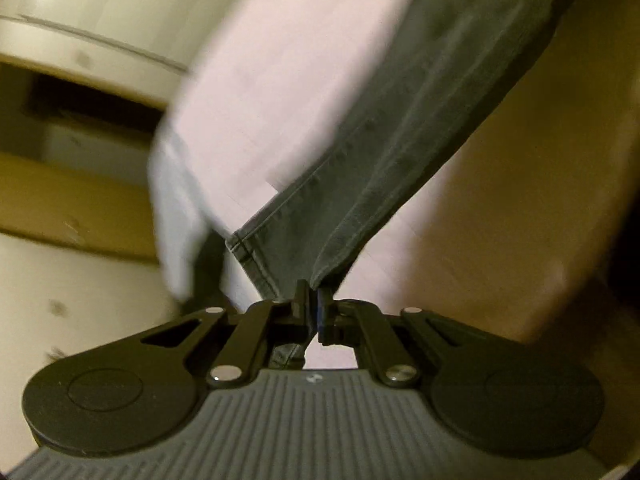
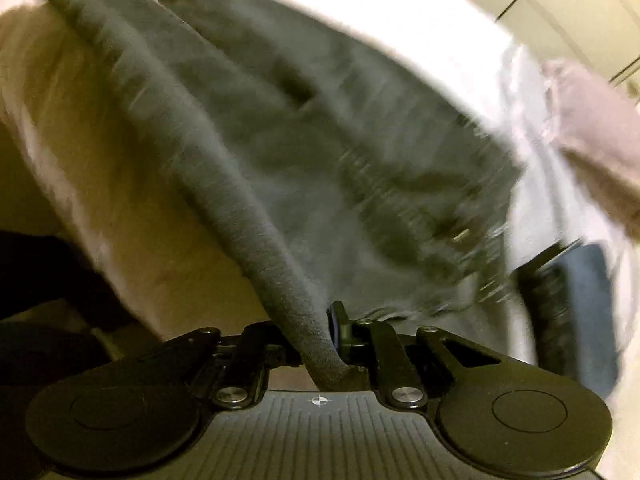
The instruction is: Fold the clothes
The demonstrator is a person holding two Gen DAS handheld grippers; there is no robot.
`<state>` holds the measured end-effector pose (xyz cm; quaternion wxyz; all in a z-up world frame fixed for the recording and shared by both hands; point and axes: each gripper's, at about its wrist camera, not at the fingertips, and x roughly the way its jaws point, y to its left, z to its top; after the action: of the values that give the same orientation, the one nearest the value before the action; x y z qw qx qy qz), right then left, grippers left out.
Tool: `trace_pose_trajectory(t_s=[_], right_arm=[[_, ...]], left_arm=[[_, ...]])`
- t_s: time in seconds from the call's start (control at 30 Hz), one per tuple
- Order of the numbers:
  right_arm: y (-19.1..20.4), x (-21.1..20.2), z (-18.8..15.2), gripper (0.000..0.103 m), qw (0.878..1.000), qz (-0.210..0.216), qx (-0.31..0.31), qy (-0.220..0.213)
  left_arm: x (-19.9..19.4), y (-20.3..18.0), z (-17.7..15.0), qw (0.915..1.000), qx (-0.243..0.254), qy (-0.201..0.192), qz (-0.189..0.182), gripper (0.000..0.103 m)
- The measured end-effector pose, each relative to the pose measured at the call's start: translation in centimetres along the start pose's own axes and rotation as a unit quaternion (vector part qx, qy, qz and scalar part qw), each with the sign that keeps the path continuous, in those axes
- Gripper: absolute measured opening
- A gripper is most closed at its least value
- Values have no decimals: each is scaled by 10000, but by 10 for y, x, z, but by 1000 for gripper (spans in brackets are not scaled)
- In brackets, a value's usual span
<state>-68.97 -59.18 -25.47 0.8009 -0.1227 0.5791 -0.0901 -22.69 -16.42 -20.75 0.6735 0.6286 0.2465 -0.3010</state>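
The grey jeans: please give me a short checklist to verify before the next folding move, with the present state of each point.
1. Left gripper clamps the hem of the grey jeans: ok.
2. Right gripper pinches a thick fold of the jeans: ok.
3. Leg between the grippers hangs taut: ok in the left view.
4. Seams aligned, no twist: cannot tell, the right view is blurred.
5. Pale surface under the jeans is free: not ok, other cloth lies at its edge.
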Motion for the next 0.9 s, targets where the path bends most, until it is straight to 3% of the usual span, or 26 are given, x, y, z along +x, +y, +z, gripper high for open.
trace_pose_trajectory(t_s=[0.1, 0.23, 0.33, 0.5, 0.7, 0.9], right_arm=[[9, 17, -2, 36, 9993, 191, 24, 311], [17, -6, 4, 51, 9988, 145, -290, 367], [22, -23, 6, 51, 9987, 217, -93, 446], [17, -36, 26, 52, 9988, 401, 248, 117], [5, -57, 70, 52, 9971, 439, 474, -410], [-7, -37, 115, 52, 9976, 373, 527, -262]], left_arm=[[37, -44, -21, 9957, 115, 701, -601, 6], [20, -39, -36, 9932, -340, 786, -786, 7], [7, 0, -26, 9935, -730, 531, -691, 8], [-5, 43, -7, 9916, -1144, 324, -516, 13], [12, 62, 31, 9941, -946, -82, -520, 29], [75, 76, 70, 9941, -545, -441, -825, 35]])
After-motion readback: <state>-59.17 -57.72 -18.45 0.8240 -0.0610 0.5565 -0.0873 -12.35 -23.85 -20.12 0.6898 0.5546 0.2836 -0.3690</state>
